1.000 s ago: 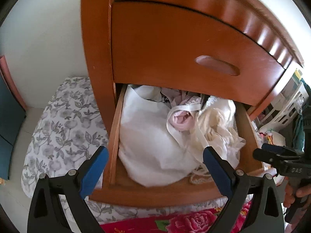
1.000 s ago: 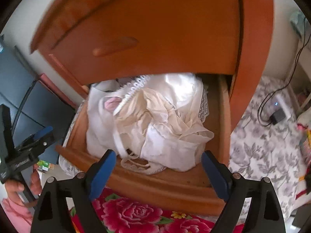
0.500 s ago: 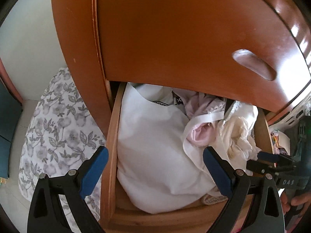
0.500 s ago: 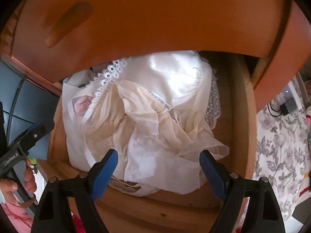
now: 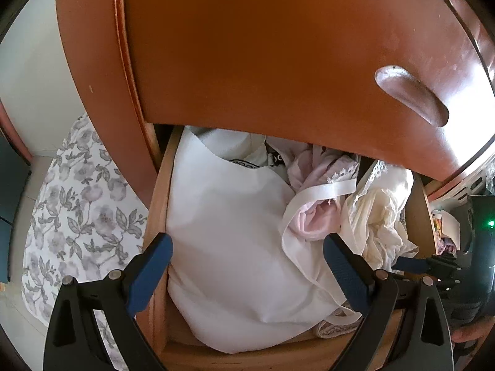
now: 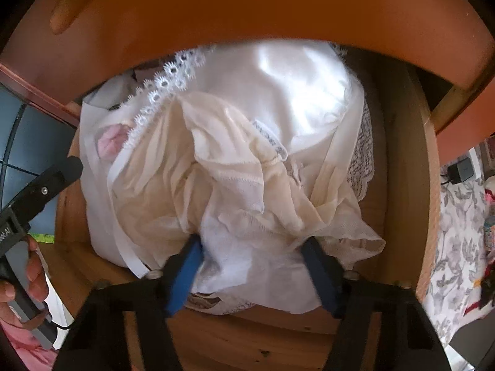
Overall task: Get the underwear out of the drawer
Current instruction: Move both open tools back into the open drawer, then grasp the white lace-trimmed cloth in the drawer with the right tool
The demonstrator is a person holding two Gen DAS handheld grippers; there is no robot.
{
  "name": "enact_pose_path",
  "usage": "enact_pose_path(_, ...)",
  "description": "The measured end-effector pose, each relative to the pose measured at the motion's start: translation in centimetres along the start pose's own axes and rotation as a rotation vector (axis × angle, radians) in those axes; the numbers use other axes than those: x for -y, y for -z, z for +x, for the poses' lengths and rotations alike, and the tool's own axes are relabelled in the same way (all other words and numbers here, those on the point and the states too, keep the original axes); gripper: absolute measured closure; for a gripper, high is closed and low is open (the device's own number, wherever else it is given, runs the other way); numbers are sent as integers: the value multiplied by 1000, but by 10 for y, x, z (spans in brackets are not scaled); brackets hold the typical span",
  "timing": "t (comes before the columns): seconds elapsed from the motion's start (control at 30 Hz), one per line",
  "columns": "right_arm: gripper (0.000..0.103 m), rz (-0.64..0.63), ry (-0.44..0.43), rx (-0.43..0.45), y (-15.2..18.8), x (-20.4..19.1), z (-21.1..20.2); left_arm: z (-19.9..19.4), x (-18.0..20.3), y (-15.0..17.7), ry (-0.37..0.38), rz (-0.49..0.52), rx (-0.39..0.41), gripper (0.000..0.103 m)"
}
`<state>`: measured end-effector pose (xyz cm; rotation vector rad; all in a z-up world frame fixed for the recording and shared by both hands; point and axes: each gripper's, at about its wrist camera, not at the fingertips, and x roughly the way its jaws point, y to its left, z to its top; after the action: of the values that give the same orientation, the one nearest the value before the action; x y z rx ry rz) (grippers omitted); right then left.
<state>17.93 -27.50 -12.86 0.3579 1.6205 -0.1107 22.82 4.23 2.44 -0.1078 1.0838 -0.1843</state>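
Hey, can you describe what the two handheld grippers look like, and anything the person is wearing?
Both grippers, the left gripper and the right gripper, have black angular frames with silver pivot bolts and two blue textured fingers. The left gripper's handle, seen from the right wrist camera, is black with white lettering, partly cut off. A hand holds it; pink clothing shows below.

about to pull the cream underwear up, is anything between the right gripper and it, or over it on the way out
Nothing between: the right gripper is closing with the cream underwear already bunched between its pads. Above, the upper drawer front overhangs only the back of the open drawer; the grasped spot looks clear of it.
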Motion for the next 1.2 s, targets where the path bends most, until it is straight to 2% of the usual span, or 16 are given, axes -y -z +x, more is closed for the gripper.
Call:
enact_pose_path(0.07, 58, 4, -15, -1, 2, 0, 1, 1, 0, 1, 3, -1, -4, 5)
enact_pose_path(0.1, 63, 5, -16, 2, 3, 1, 1, 2, 0, 1, 4, 0, -4, 5)
enact_pose_path(0.23, 92, -5, -30, 19, 11, 6, -3, 2, -1, 4, 11, 1, -3, 5)
enact_pose_path(0.33, 98, -17, -35, 39, 16, 4, -10, 2, -1, 6, 22, -5, -5, 5)
enact_pose_path(0.57, 99, -42, -15, 107, 27, 16, -47, 1, 4, 8, 20, -15, 9, 5)
enact_pose_path(0.73, 99, -23, 33, 209, 34, 28, -82, -2, 13, 8, 51, -20, 7, 5)
enact_pose_path(0.9, 99, -13, 56, 279, 27, 36, -104, 1, 27, 6, 34, 17, -13, 5)
enact_pose_path(1.1, 99, -37, 60, 299, 25, 47, -113, 13, 40, -4, 63, 1, -59, 5)
enact_pose_path(1.2, 99, -29, 45, 306, 27, 48, -114, 17, 54, -6, 46, 27, -68, 5)
